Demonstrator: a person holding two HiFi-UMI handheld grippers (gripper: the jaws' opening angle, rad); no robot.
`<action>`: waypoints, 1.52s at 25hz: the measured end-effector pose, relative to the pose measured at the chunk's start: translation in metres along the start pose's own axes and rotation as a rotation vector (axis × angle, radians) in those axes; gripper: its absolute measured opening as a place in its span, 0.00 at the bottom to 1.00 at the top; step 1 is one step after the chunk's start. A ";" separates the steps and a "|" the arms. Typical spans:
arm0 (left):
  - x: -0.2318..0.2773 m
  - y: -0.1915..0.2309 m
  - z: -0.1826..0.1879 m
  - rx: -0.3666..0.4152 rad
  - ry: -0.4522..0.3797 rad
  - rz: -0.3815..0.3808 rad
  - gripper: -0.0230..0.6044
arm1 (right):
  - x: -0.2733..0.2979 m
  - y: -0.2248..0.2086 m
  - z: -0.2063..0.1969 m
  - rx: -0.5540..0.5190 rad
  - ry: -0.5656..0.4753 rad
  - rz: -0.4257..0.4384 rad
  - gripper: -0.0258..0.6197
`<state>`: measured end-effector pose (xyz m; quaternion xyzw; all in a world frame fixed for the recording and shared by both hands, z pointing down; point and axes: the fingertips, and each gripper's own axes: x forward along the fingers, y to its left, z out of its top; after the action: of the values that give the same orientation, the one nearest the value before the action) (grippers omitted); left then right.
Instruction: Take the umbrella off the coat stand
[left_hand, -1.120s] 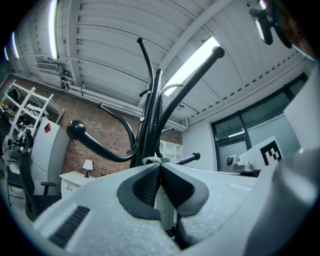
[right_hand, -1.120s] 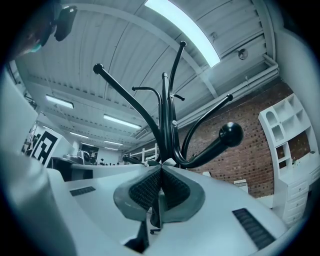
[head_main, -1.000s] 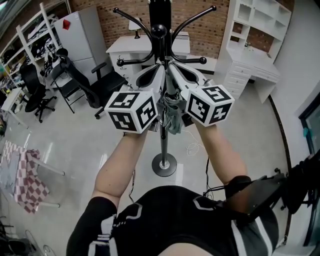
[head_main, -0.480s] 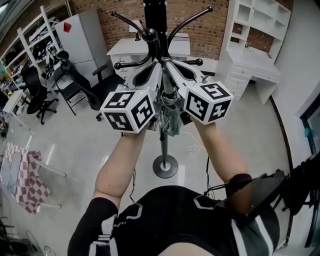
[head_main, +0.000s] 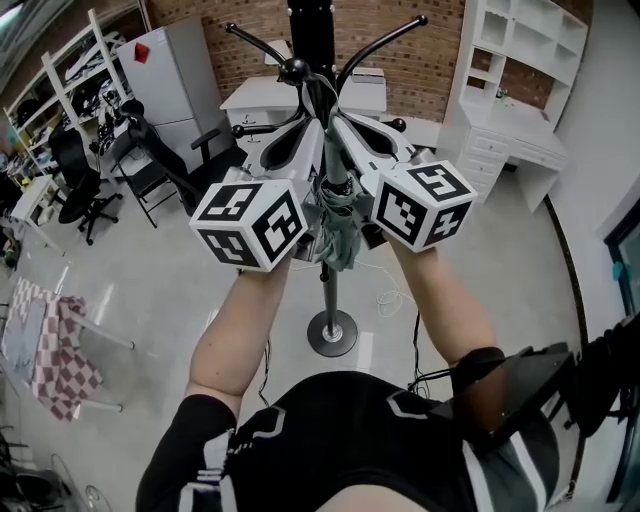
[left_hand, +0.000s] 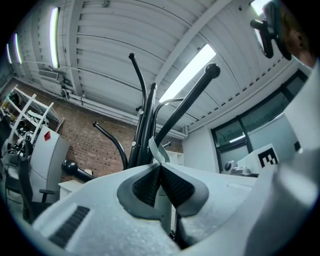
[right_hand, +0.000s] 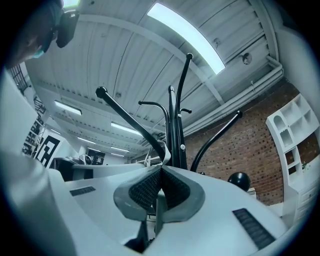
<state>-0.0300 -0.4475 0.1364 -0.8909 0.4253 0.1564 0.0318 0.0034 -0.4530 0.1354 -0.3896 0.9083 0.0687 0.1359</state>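
Left gripper: clamped on umbrella strap — loop above fingertips, apparently round hook.
Right gripper: clamped likewise, ready to lift.

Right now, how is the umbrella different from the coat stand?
The umbrella is grey folded cloth; the coat stand is black, with curved arms. The umbrella hangs off the floor; the coat stand sits on it. The left gripper and right gripper pinch the umbrella's strap, not the coat stand. Both are upright.
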 end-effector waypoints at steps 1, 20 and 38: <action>-0.001 -0.001 0.003 -0.001 -0.006 0.002 0.06 | -0.001 0.001 0.003 0.002 -0.004 0.006 0.05; -0.037 -0.038 0.047 0.042 -0.090 0.036 0.06 | -0.029 0.045 0.046 -0.011 -0.079 0.134 0.05; -0.075 -0.087 0.085 0.083 -0.156 0.101 0.06 | -0.068 0.084 0.089 -0.019 -0.141 0.243 0.05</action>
<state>-0.0288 -0.3201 0.0717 -0.8513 0.4722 0.2087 0.0938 0.0045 -0.3279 0.0723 -0.2721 0.9363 0.1203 0.1865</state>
